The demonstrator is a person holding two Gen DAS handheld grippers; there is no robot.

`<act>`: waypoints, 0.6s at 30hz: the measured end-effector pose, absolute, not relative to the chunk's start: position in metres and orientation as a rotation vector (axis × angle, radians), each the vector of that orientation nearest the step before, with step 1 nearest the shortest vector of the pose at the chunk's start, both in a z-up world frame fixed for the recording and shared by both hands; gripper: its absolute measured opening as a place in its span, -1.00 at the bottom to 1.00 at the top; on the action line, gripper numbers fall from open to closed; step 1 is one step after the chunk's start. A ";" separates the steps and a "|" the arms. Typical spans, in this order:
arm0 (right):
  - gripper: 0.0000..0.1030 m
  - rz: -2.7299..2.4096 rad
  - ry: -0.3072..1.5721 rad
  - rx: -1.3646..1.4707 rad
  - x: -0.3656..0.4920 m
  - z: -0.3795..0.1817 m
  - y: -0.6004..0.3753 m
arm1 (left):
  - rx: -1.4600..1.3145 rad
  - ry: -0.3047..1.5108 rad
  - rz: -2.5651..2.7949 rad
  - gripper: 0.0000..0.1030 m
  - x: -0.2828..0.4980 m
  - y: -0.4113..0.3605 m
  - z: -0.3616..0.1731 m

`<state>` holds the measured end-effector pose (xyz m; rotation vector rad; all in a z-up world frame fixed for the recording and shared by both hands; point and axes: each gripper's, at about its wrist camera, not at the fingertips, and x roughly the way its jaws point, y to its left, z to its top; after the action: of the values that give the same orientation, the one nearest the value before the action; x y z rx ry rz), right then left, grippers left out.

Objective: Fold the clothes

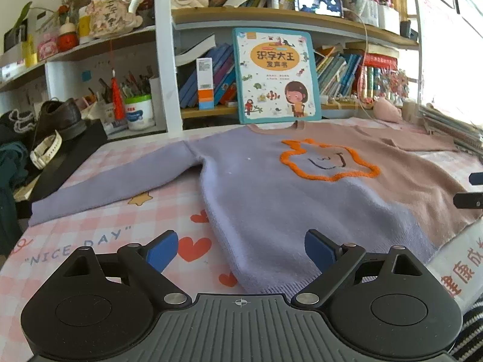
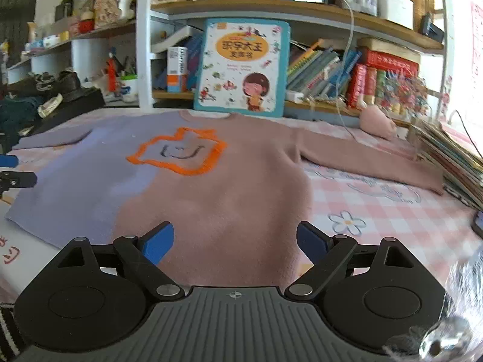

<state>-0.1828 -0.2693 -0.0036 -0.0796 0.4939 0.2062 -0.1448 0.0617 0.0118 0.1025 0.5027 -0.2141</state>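
A sweater (image 1: 271,199), lilac on one half and dusty pink on the other, lies spread flat, front up, on the pink checked tablecloth (image 1: 99,229). An orange star outline with a small face (image 1: 329,160) marks its chest. Both sleeves are stretched out sideways. My left gripper (image 1: 241,249) hovers open above the lilac hem, nothing between its blue fingers. In the right wrist view the sweater (image 2: 217,187) fills the middle, and my right gripper (image 2: 235,241) stands open over the pink hem. Each view shows the other gripper's tip at its edge.
A children's book (image 1: 276,75) leans upright against the bookshelf just behind the collar. A black box with a shoe (image 1: 60,117) sits at the left. A stack of books (image 2: 452,157) borders the pink sleeve at the right, with a pink plush (image 2: 377,122) nearby.
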 end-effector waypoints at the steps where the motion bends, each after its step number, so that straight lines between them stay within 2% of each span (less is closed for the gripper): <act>1: 0.70 0.214 0.489 -0.083 -0.182 -0.003 -0.267 | 0.093 0.502 -0.210 0.81 -0.145 0.063 0.011; 18: 0.70 0.401 0.451 -0.085 -0.140 0.005 -0.221 | -0.012 0.445 -0.074 0.81 -0.139 0.106 0.010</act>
<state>-0.1396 -0.2209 0.0051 -0.0850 0.4506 0.4013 -0.1390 0.1060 0.0104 -0.0116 0.4446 -0.0742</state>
